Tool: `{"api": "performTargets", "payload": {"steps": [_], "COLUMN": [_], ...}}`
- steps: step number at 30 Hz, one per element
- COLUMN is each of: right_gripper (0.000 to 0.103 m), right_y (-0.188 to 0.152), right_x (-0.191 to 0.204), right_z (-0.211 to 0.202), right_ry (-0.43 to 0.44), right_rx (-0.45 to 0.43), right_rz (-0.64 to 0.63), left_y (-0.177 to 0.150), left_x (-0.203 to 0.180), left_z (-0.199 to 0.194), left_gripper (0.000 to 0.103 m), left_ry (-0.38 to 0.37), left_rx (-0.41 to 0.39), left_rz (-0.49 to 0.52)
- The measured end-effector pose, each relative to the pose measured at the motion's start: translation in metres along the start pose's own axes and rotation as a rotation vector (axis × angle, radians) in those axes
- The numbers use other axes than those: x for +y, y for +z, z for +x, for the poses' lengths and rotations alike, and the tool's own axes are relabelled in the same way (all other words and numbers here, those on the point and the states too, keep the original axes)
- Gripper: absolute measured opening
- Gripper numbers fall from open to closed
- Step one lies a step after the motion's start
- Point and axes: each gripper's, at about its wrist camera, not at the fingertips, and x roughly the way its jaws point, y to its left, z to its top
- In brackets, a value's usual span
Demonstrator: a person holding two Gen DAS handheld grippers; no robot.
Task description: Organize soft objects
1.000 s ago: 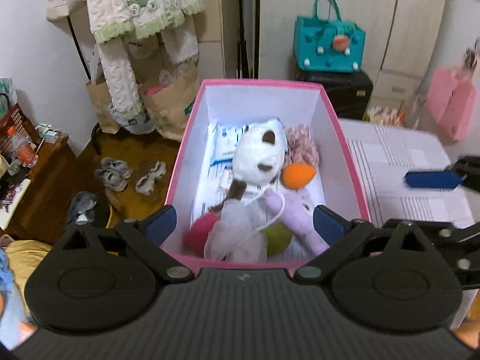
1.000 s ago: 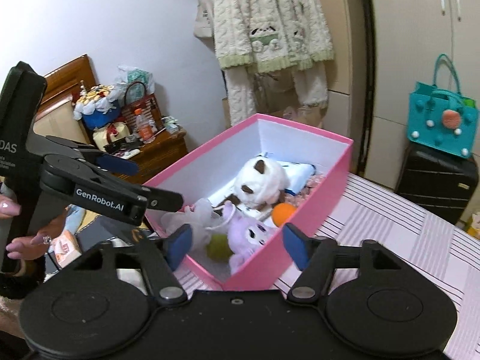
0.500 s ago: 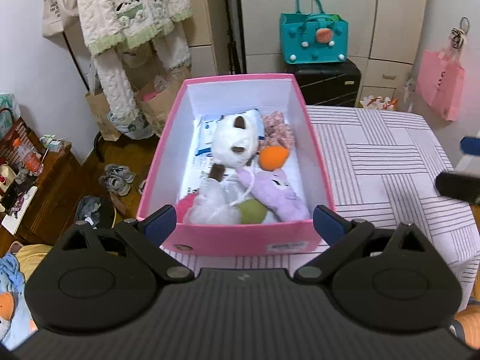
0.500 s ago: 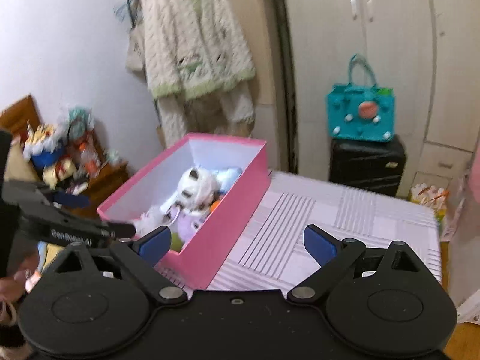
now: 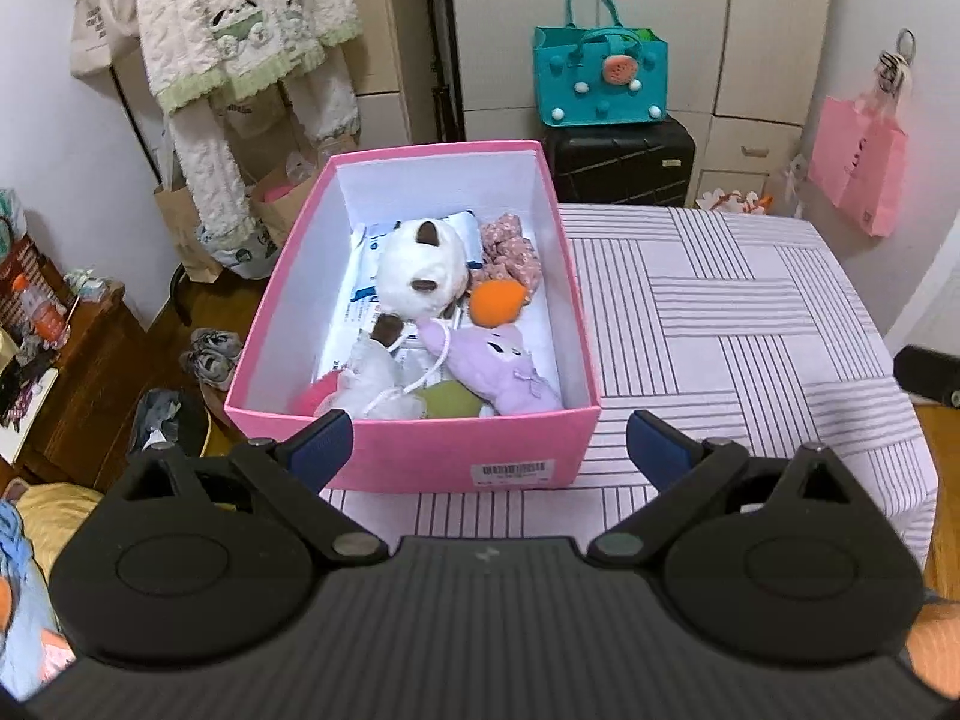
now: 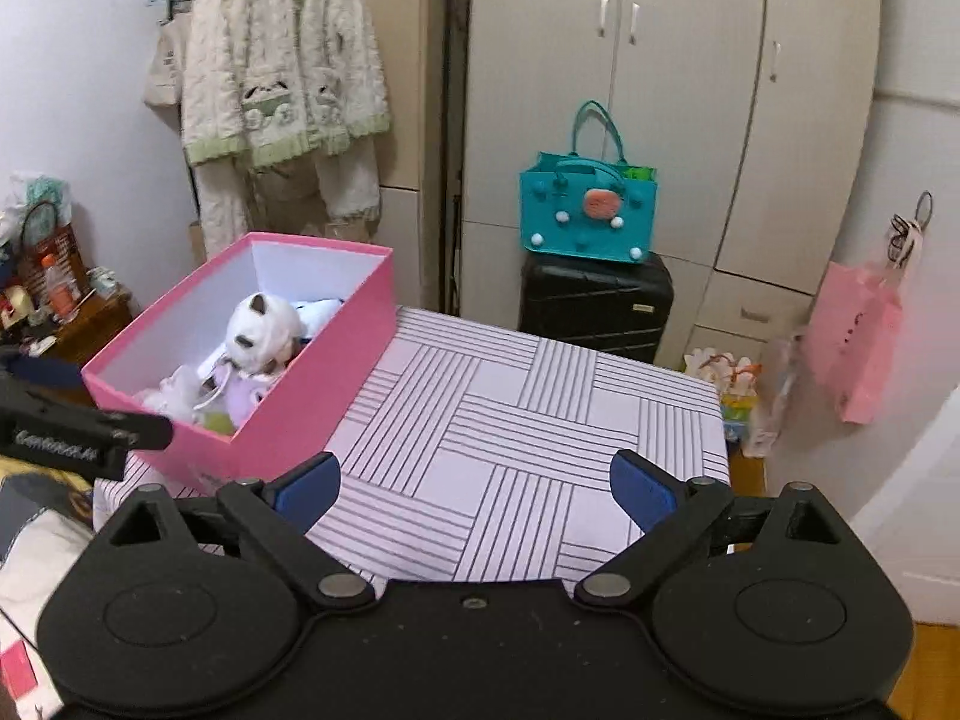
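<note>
The pink box sits at the left end of the striped table, full of soft toys: a white plush, a purple one, an orange piece. A green thing and a red thing are half buried, perhaps balls. The left gripper hangs released, nothing between its fingers. The right gripper is spread wide and empty above the table. The box wall hides most toys in the right wrist view.

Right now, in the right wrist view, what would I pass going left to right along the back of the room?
Hanging fleece jacket → pink box → teal bag on the black suitcase → pink shopping bag.
</note>
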Motion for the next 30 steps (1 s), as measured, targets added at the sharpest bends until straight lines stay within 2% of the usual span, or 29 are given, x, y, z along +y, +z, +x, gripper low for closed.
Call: {"api": "performTargets", "payload": {"steps": [3, 8, 12, 19, 24, 30], "right_gripper": [0.098, 0.098, 0.098, 0.098, 0.098, 0.098], "right_y": [-0.009, -0.016, -0.022, -0.030, -0.033, -0.038], "right_x": [0.001, 0.012, 0.016, 0.010, 0.004, 0.006], "right_z": [-0.008, -0.014, -0.022, -0.021, -0.018, -0.019], "right_ry": [0.018, 0.000, -0.060, -0.079, -0.048, -0.057], "right_rx": [-0.036, -0.057, -0.100, -0.067, -0.035, -0.034], "right_rz": [0.027, 0.022, 0.041, 0.078, 0.127, 0.109], "left_y": [-0.005, -0.013, -0.020, -0.024, -0.025, -0.026], "left_x": [-0.007, -0.014, -0.021, -0.026, -0.027, -0.025], "left_z": [0.001, 0.004, 0.003, 0.000, 0.000, -0.001], "left_gripper": [0.099, 0.099, 0.099, 0.099, 0.099, 0.099], "left_ry": [0.010, 0.059, 0.055, 0.037, 0.042, 0.031], "left_rx": [-0.004, -0.014, -0.025, -0.034, -0.032, -0.018], "left_rz": [0.034, 0.043, 0.060, 0.065, 0.069, 0.061]}}
